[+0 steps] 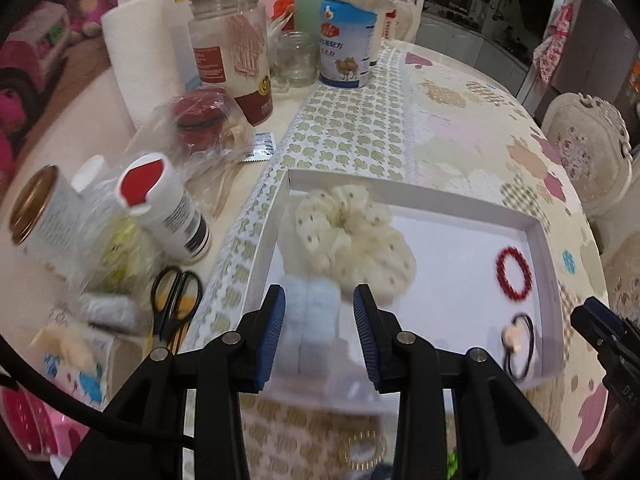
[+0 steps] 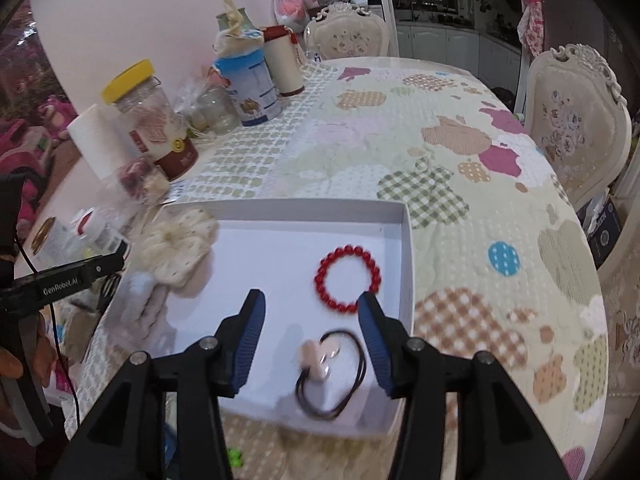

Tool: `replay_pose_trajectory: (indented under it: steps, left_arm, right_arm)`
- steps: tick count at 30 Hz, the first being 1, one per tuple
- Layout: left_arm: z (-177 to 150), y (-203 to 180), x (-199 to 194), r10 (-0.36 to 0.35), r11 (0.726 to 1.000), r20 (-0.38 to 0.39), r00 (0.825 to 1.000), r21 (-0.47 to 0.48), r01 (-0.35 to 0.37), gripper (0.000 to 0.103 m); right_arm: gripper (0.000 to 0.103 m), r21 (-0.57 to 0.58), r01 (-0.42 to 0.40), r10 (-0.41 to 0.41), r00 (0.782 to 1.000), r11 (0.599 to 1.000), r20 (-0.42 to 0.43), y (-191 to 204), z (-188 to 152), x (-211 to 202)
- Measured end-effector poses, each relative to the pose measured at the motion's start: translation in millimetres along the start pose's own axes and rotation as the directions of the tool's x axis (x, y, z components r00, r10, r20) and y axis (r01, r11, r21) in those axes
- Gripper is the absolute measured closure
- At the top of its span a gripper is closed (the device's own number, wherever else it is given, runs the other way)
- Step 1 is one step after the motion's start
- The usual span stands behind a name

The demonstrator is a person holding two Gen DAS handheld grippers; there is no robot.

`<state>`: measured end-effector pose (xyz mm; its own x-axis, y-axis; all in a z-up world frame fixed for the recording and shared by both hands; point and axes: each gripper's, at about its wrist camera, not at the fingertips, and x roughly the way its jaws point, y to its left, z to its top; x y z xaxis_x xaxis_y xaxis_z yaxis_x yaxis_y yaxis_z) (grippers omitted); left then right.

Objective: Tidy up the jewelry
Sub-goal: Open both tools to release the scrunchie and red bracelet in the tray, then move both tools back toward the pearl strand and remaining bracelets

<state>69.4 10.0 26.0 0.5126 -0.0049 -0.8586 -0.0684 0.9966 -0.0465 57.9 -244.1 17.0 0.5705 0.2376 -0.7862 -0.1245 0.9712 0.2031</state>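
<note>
White cardboard is forming a shallow, square-cornered tray (image 1: 538,229) that is lying flat on the table (image 2: 460,184), and the hair and wrist ornaments are resting inside it. A cream scrunchie (image 1: 354,236) of thin, gathered fabric with small dark dots is sitting in the far left part of the tray, and a soft, pale blue fluffy piece (image 1: 314,316) is lying just beside it, toward the near edge. A red bracelet (image 2: 347,278) of round glossy beads is making a ring near the right wall of the tray, and a black elastic hair tie (image 2: 334,376) with a pale pink ornament is lying near it, at the near right corner. The left gripper (image 1: 319,334) is hanging open wide over the blue fluffy piece, with its blue ribbed pads on either side and nothing between them being pressed. The right gripper (image 2: 311,338) is also standing wide apart above the hair tie, holding nothing. The table is wearing a quilted cloth printed with patchwork shapes in pink, brown, green and blue. Along its left side, jars and cans are crowding together: a clear jar with a yellow lid (image 1: 230,40), a blue and white tin (image 1: 347,44), a roll of white paper (image 1: 140,56) and black scissors (image 1: 174,300). Carved cream chairs (image 2: 576,120) are standing around the table.
</note>
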Motion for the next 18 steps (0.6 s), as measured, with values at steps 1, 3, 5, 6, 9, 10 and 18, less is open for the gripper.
replay_pose_trajectory:
  steps: [1,3,5,6,9,10,18]
  left_arm:
    - [-5.8,-1.0,-5.1,0.002,1.000,0.005,1.000,0.002,-0.002,0.079]
    - [-17.8,-3.6,-15.5,0.006,1.000,0.016,1.000,0.007,-0.006,0.079]
    - [-30.4,-6.3,-25.3,0.007,1.000,0.018,1.000,0.011,-0.007,0.079]
    - [-36.0,-7.5,-29.7,0.005,1.000,0.019,1.000,0.011,-0.006,0.079]
    - [-54.1,-11.1,-44.7,0.003,1.000,0.023,1.000,0.016,-0.003,0.079]
    - [-61.3,-11.2,-51.1,-0.003,1.000,0.024,1.000,0.013,0.003,0.079]
    - [-106.2,-6.4,-80.7,-0.025,1.000,0.007,1.000,-0.007,0.025,0.079]
  right_arm:
    - [0.052,-0.002,-0.003,0.003,1.000,1.000,0.002,2.2,-4.9,-4.7]
    - [0.052,-0.008,-0.008,0.008,1.000,1.000,-0.002,5.7,-14.1,-12.6]
    - [0.052,-0.017,-0.013,0.012,1.000,1.000,-0.002,8.1,-23.5,-20.8]
    - [0.051,-0.021,-0.013,0.013,1.000,1.000,-0.001,9.3,-28.6,-26.1]
    - [0.047,-0.029,-0.014,0.014,1.000,0.999,0.000,10.9,-43.3,-42.6]
    - [0.046,-0.031,-0.015,0.015,1.000,0.999,-0.001,11.0,-48.4,-48.7]
    - [0.045,-0.072,-0.026,0.026,1.000,0.997,-0.008,13.4,-84.6,-88.2]
